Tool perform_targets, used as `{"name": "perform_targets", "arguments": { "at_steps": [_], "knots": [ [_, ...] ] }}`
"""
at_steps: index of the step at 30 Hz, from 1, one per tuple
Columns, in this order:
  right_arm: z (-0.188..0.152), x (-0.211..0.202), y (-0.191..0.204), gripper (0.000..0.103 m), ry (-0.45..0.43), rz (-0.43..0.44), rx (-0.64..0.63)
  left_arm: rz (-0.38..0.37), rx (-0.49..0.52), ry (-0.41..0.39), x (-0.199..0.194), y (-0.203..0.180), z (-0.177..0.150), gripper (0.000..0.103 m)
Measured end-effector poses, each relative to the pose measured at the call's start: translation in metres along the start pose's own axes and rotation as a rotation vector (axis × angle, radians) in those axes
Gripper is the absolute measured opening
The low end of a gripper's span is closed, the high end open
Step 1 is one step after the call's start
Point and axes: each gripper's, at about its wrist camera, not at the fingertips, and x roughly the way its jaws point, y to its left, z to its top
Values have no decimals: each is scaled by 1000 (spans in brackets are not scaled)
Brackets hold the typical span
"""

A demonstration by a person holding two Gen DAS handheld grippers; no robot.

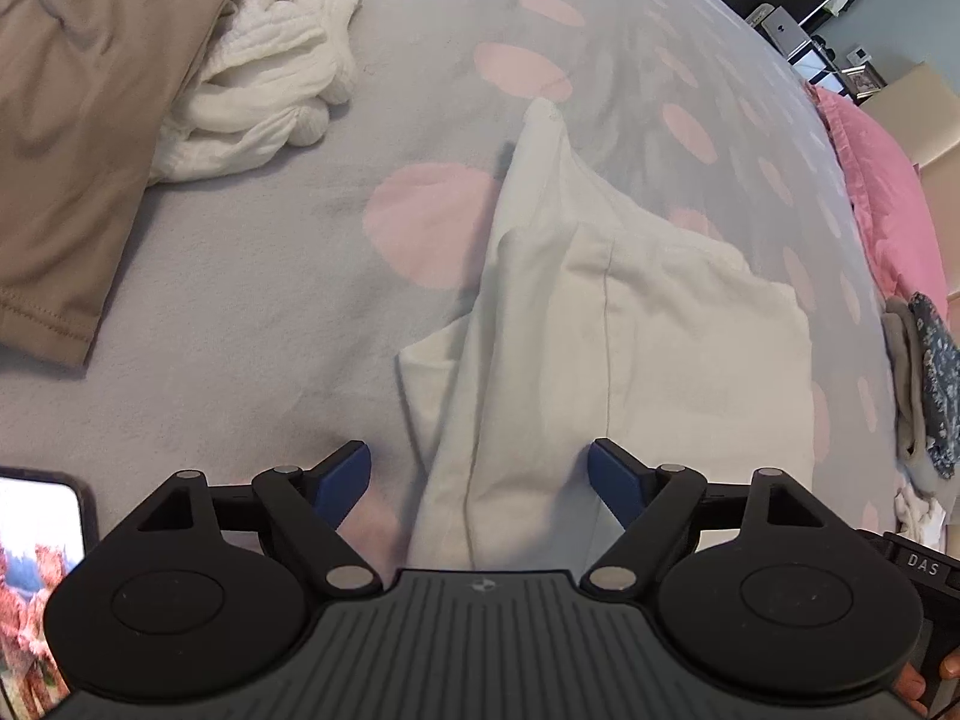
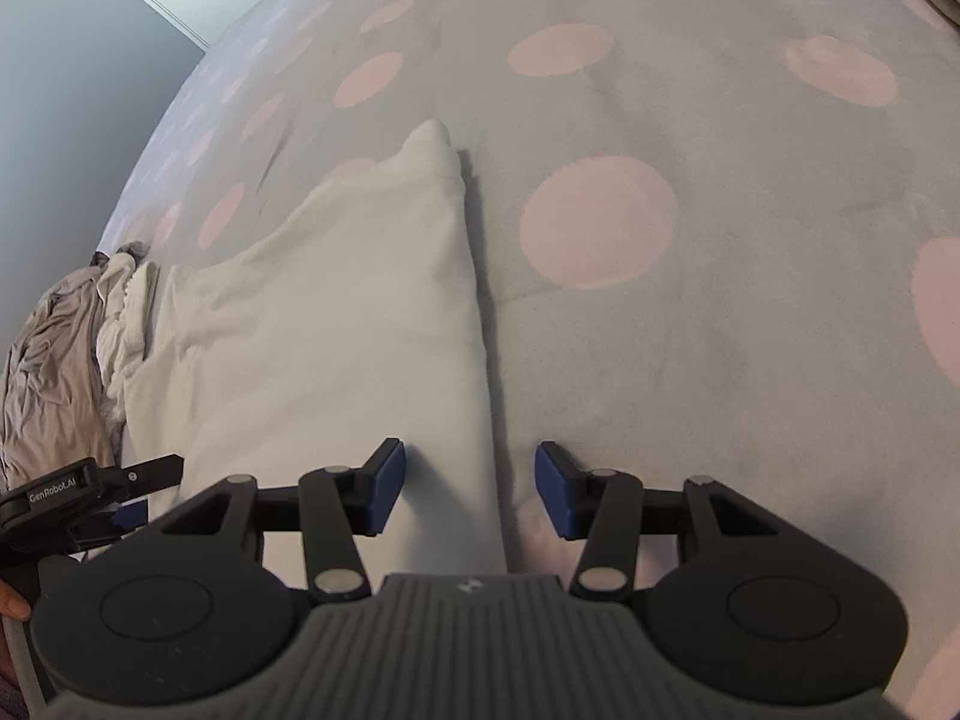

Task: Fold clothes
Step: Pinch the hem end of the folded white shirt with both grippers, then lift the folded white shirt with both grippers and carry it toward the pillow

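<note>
A folded pale white garment (image 1: 630, 348) lies on the grey bedspread with pink dots (image 1: 252, 300). My left gripper (image 1: 479, 474) hangs open over its near left edge, blue pads wide apart, cloth below the gap but not pinched. In the right wrist view the same garment (image 2: 336, 312) runs away from me, its straight right edge below my open right gripper (image 2: 470, 480). Neither pad presses on the cloth. The left gripper's body (image 2: 90, 492) shows at the left edge of that view.
A tan garment (image 1: 78, 120) and a crumpled white knit (image 1: 258, 78) lie at the upper left. A phone (image 1: 36, 570) sits at the lower left. Pink bedding (image 1: 888, 192) and grey and floral cloths (image 1: 924, 390) lie at the right. A pile of clothes (image 2: 60, 348) lies by the bed's left edge.
</note>
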Motion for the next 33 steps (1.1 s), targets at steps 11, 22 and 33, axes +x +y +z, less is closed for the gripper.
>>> {"name": "perform_targets", "arguments": {
  "at_steps": [11, 22, 33],
  "knots": [
    [39, 34, -9, 51, 15, 134, 101, -128, 73, -93, 21, -10, 18, 71],
    [45, 49, 4, 17, 9, 145, 57, -131, 165, -125, 20, -17, 21, 23],
    [41, 10, 26, 12, -96, 193, -31, -145, 237, -191, -10, -36, 16, 10]
  ]
}}
